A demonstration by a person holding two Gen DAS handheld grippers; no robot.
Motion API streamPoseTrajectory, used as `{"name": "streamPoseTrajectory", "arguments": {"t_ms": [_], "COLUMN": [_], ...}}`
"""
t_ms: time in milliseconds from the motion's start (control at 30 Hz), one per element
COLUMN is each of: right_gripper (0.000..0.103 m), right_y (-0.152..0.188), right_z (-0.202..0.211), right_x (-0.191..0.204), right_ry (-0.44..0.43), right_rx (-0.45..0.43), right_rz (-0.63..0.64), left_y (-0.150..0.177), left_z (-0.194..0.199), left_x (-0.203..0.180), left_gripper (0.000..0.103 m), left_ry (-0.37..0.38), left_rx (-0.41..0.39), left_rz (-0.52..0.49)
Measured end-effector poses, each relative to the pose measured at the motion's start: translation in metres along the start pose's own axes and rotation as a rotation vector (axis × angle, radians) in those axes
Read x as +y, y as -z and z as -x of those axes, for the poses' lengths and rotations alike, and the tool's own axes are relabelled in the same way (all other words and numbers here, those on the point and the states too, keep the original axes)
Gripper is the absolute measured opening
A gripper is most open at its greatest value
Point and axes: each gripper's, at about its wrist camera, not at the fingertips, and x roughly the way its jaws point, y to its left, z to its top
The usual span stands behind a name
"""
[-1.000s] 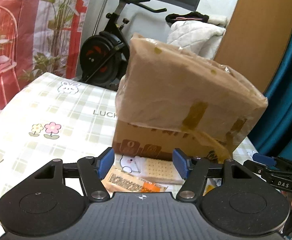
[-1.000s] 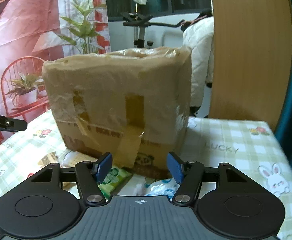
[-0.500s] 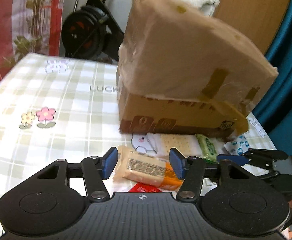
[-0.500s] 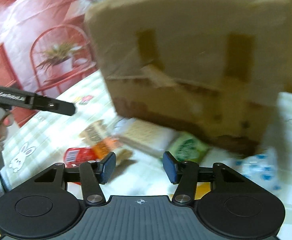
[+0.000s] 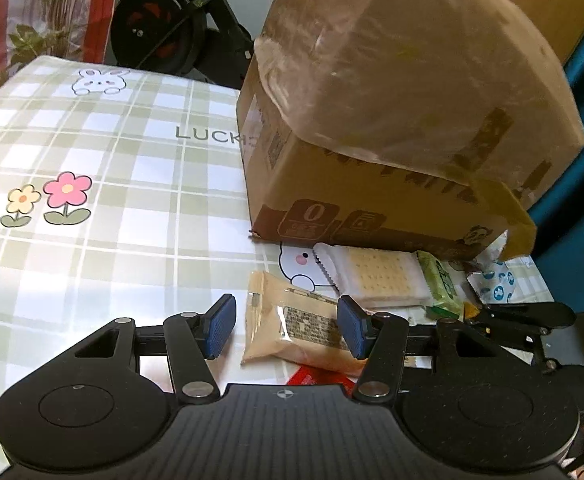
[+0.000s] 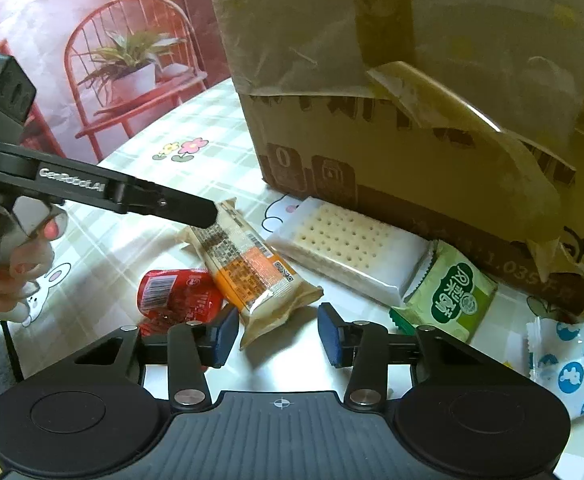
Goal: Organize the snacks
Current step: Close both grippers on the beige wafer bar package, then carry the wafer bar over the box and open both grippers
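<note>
A tan and orange snack packet (image 5: 292,328) lies on the checked tablecloth in front of a tall cardboard box (image 5: 372,120). My left gripper (image 5: 286,327) hangs over the packet's far end, jaws closing, blue pads either side of it with a gap showing. My right gripper (image 6: 278,335) straddles the same packet's (image 6: 252,268) near end, jaws closing too, pads not pressing. The left gripper (image 6: 200,216) reaches in from the left in the right wrist view. Around it lie a red packet (image 6: 176,294), a white cracker pack (image 6: 344,248), a green packet (image 6: 448,292) and a blue-dotted white one (image 6: 572,364).
The plastic-wrapped, taped box (image 6: 412,140) stands right behind the snacks. The tablecloth (image 5: 92,160) stretches bare to the left of the box. A person's hand (image 6: 8,248) holds the left gripper's handle. An exercise bike (image 5: 164,28) stands beyond the table.
Both grippers have dropped and tipped down toward the snacks. The right one swung left onto the tan packet. Both pairs of jaws have narrowed.
</note>
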Motion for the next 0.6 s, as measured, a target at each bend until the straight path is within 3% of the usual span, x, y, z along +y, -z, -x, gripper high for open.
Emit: {"name": "streamPoseTrajectory", "arguments": {"t_ms": [333,533,600], "right_gripper": [0.028,0.027,0.027], "right_y": [-0.003,-0.002,-0.002], "right_z": [-0.005,0.008,0.014], "right_x": [0.002,0.001,0.003], "right_ry": [-0.006,0.007,0.010], "right_rx": [0.012,-0.024,-0.044], "right_rz": [0.004,0.014,0.026], "left_y": [0.006,0.010,0.011], "left_z": [-0.009,0.003,0.006], "left_x": [0.001,-0.003,-0.008], "left_gripper": [0.057,0.032,0.030], "left_ry": [0.039,0.046,0.047], "left_rx": [0.009,-0.008,-0.012], "left_rz": [0.023,0.009,0.005]}}
